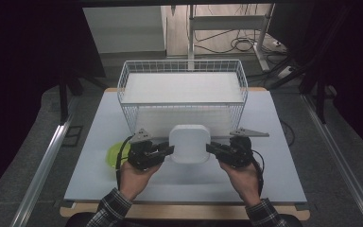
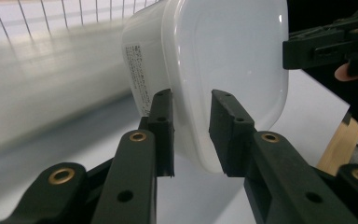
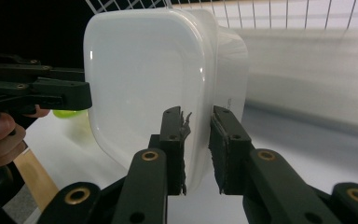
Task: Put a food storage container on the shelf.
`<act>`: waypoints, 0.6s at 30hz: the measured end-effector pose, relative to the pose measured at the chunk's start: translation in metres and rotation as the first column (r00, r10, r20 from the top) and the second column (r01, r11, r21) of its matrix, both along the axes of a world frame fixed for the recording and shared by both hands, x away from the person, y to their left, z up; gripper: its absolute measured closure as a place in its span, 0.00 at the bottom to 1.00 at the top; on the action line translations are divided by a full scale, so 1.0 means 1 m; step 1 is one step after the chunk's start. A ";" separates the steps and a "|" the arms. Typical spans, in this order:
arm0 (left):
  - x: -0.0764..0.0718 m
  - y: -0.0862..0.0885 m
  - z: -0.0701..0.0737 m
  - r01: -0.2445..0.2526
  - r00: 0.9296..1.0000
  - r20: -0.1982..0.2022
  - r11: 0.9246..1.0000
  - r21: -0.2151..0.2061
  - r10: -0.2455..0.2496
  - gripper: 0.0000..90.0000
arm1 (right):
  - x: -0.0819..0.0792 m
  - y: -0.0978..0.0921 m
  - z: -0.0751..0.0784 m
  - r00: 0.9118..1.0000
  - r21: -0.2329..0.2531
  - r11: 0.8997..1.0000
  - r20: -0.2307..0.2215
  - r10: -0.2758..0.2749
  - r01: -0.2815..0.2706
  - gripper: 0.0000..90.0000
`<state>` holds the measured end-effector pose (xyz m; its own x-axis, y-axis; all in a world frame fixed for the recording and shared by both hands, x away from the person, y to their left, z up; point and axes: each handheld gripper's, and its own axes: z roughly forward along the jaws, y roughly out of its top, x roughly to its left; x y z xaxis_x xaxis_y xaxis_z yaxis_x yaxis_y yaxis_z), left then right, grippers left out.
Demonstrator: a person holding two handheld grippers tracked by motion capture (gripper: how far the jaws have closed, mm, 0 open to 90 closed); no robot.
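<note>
White container (image 1: 189, 143), square with rounded corners, is held above the table (image 1: 99, 156) between the two grippers, in front of the wire basket (image 1: 127, 75). It is seen from above in the high view as a pale lidded box, gripped at its left and right edges. In the left gripper view the container (image 2: 223, 70) is seen edge-on, with a printed label on its side wall, and the rim of its lid is pinched between the two black jaws of the left gripper (image 2: 191, 133). In the right gripper view the opposite rim of the container (image 3: 144, 79) is clamped in the same way by the right gripper (image 3: 198, 149), whose jaws are closed onto the edge. In the high view the left gripper (image 1: 168, 150) and the right gripper (image 1: 211, 148) are seen facing one another, each held in a hand with a plaid sleeve (image 1: 105, 213) behind it. A yellow-green bowl (image 1: 109, 155) is partly hidden behind the left gripper, resting on the table. The wire basket stands at the far side of the table, just beyond the container, with a flat white shelf surface across its top. Whether the container touches the basket cannot be told.
</note>
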<state>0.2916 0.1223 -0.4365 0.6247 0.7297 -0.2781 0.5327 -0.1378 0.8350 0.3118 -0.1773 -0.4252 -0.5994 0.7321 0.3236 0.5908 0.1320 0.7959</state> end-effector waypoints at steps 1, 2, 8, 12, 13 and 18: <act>0.001 0.000 0.003 0.000 1.000 0.007 1.000 0.000 0.000 0.79 | 0.002 0.001 0.004 1.000 -0.003 1.000 0.007 0.000 0.000 0.84; 0.002 0.001 0.007 -0.003 1.000 0.016 1.000 0.002 0.003 0.79 | 0.002 0.002 0.007 1.000 -0.003 1.000 0.013 0.001 -0.001 0.84; 0.008 0.004 0.028 -0.005 0.998 0.065 1.000 -0.003 0.005 0.79 | 0.009 0.005 0.023 0.999 -0.005 1.000 0.046 -0.005 0.006 0.84; 0.013 0.005 0.038 -0.007 0.997 0.073 1.000 0.008 0.006 0.79 | 0.014 0.007 0.030 0.999 0.005 1.000 0.053 -0.009 0.009 0.84; 0.015 0.006 0.040 -0.007 0.997 0.076 1.000 0.005 0.006 0.79 | 0.015 0.007 0.033 0.998 0.007 1.000 0.056 -0.010 0.010 0.84; 0.020 0.009 0.049 -0.013 0.996 0.088 1.000 -0.002 0.013 0.79 | 0.020 0.010 0.045 0.997 0.017 1.000 0.082 -0.012 0.011 0.84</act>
<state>0.3118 0.1309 -0.3870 0.6373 0.7375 -0.2235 0.4587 -0.1299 0.8791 0.3316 -0.1677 -0.3798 -0.6159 0.7342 0.2857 0.5251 0.1123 0.8436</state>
